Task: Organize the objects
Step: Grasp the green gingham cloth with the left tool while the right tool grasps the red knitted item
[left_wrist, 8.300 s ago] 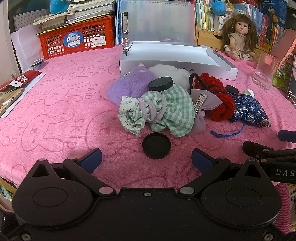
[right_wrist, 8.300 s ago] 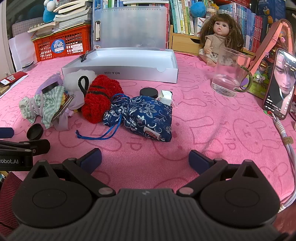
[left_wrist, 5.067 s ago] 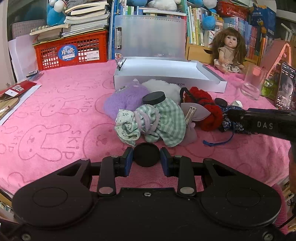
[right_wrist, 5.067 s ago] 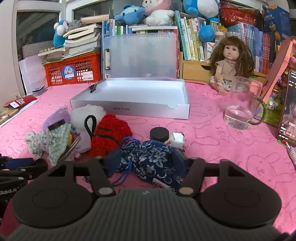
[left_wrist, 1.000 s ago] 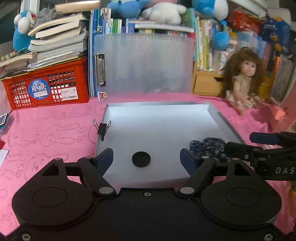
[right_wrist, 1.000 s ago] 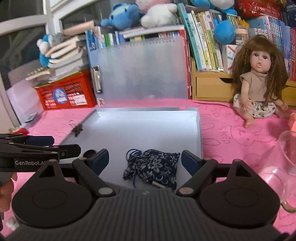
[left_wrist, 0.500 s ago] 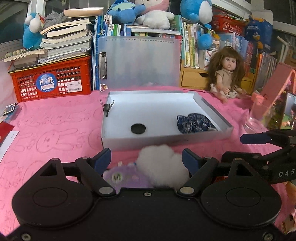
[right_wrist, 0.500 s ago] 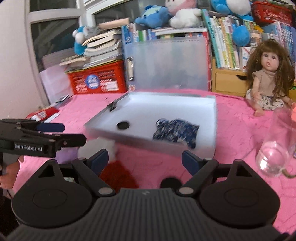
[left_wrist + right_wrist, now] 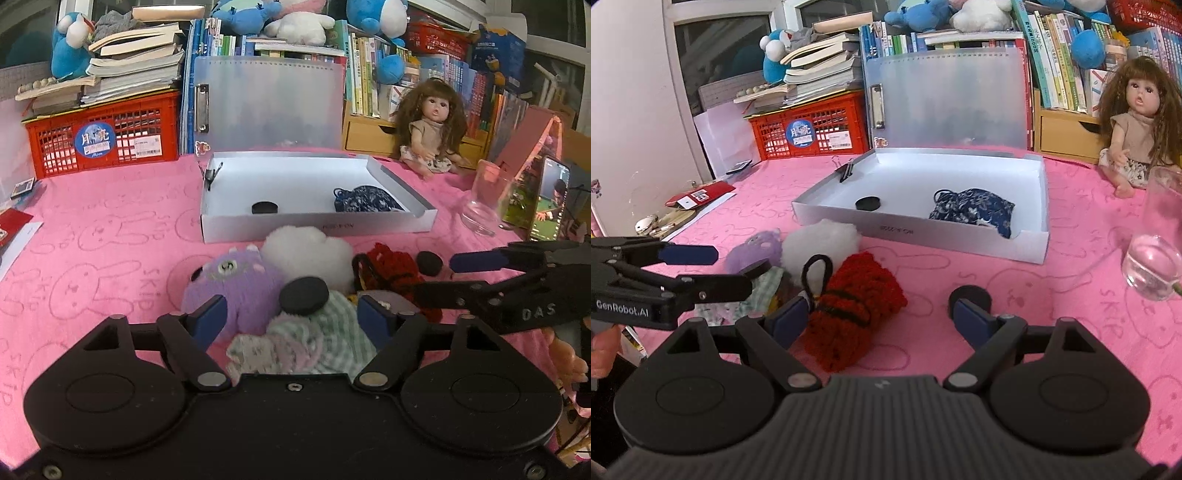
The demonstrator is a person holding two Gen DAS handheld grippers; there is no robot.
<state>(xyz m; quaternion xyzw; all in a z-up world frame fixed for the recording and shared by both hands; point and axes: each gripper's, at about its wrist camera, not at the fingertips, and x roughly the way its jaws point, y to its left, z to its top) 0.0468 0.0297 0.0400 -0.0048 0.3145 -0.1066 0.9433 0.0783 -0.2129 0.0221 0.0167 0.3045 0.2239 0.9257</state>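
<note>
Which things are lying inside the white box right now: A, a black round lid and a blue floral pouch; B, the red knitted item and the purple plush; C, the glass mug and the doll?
A: the black round lid and blue floral pouch lie inside the white box.

Lower half of the green checked cloth (image 9: 332, 347) hidden behind the left claw (image 9: 291, 314) housing. Grey piece (image 9: 391, 301) beside it mostly covered by a blue fingertip (image 9: 371, 315), unidentifiable. Red knitted bundle (image 9: 395, 266) partly masked by the right claw (image 9: 439, 277) crossing in front. Black disc (image 9: 969, 297) half concealed behind a fingertip (image 9: 971, 321) in the right wrist view. Glass (image 9: 1156, 258) cut off by that frame's right edge. Lettering on the white tray (image 9: 960, 243) front wall too small to read. Hand (image 9: 602, 350) at far left only partly in frame.
</note>
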